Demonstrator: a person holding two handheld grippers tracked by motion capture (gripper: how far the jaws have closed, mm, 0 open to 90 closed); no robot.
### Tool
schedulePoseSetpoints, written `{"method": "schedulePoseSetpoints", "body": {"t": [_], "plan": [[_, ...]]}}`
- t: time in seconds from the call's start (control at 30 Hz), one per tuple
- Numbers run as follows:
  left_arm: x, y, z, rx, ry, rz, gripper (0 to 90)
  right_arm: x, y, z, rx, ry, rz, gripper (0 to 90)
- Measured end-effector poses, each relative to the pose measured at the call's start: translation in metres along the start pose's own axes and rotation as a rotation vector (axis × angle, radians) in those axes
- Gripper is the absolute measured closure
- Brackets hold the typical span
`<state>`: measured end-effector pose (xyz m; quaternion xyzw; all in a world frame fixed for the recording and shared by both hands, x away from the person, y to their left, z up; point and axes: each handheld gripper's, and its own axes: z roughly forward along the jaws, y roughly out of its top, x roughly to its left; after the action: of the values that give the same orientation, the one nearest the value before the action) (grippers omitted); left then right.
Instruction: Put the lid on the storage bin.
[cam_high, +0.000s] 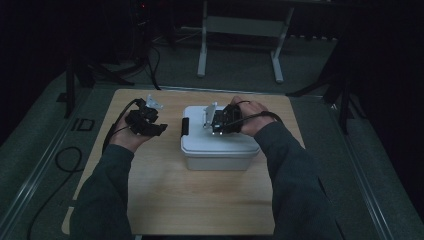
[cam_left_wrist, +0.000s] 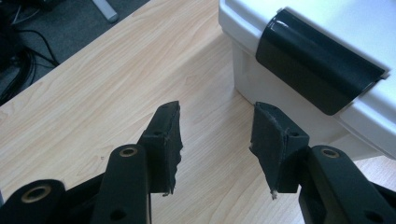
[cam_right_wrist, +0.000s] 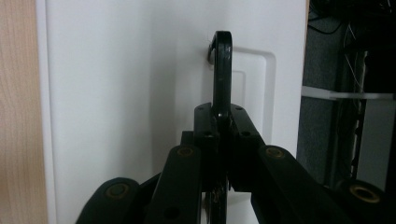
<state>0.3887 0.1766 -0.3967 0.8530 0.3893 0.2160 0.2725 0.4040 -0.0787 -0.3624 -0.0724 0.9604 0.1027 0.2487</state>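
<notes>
A white plastic box (cam_high: 220, 152) with a lid stands in the middle of the wooden table (cam_high: 200, 200). On its left end is a black latch (cam_high: 184, 126), folded down against the lid's edge (cam_left_wrist: 317, 70). My left gripper (cam_high: 161, 128) hovers just left of that latch, open, with bare table between its fingers (cam_left_wrist: 217, 135). My right gripper (cam_high: 216, 123) is over the lid (cam_right_wrist: 116, 93). It is shut on the thin black carrying handle (cam_right_wrist: 222, 60), which stands up on edge from its recess.
A white desk frame (cam_high: 202, 50) stands on the floor behind the table. Cables (cam_high: 65, 160) lie on the floor at the left, and dark stands (cam_high: 345, 100) flank the far corners. The table's front half is bare wood.
</notes>
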Motion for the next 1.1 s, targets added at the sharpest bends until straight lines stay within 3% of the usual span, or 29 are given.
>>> {"method": "schedulePoseSetpoints", "body": {"t": [1.1], "plan": [[0.0007,-0.0008,0.0001,0.000,-0.001,-0.002,52.4,-0.0014,-0.0009,0.0100,0.013,0.000,0.014,82.6]]}}
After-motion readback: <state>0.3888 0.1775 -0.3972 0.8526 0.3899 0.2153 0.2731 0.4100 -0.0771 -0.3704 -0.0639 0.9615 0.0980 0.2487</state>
